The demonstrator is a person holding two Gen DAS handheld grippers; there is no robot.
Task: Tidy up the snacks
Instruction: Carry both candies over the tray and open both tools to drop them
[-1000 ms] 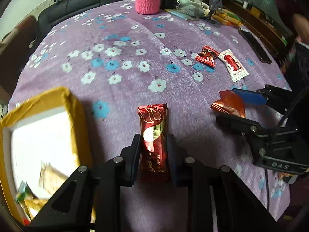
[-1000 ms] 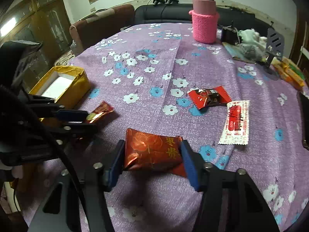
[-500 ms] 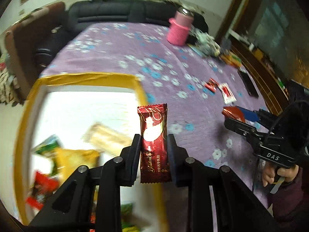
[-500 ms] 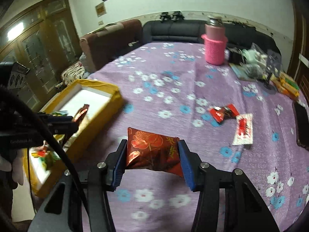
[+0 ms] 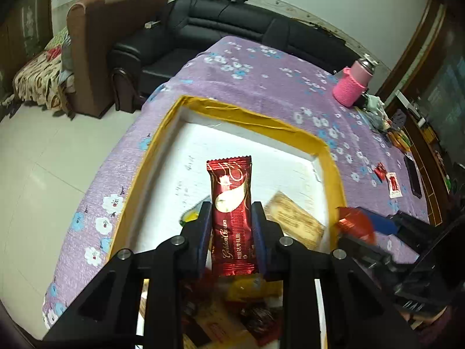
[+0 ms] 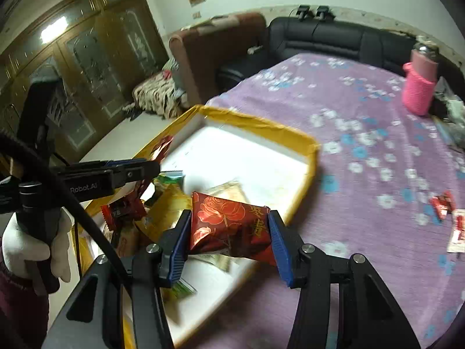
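Jaws left pinch wafer bar (image 5: 232, 215) | right pinch red pouch (image 6: 229, 226) | gloved hand (image 6: 35, 247) right-view only

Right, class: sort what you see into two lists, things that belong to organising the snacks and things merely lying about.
Job:
- left gripper holding the dark red wafer bar
- right gripper holding the red rose-print packet
- yellow box
- two loose snacks on the tablecloth

Lying about:
- pink-sleeved flask
- black phone
- black sofa
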